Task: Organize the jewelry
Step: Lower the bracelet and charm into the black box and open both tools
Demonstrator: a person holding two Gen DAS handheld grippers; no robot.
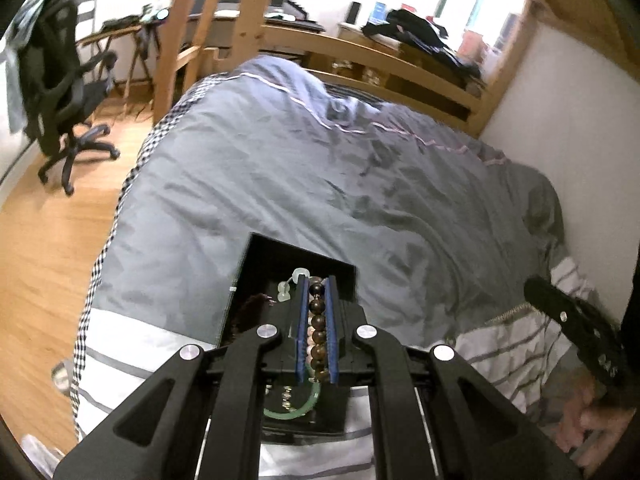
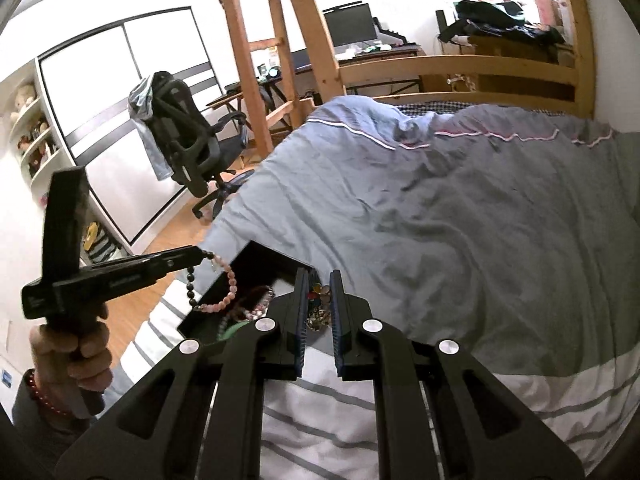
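Bracelet (image 2: 224, 280): a beaded loop, dark and pink, clamped between the fingers of the left gripper (image 1: 318, 320) and hanging above the black box (image 1: 256, 264) on the bed (image 1: 320, 168). The right gripper (image 2: 319, 320) stands parted and empty. Risk: the free loop may snag the box edge or slip from the grasp and drop outside it.

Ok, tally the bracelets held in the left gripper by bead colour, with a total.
Held in the left gripper:
Dark-beaded bracelet: 1
Pink-beaded bracelet: 1
Total: 2
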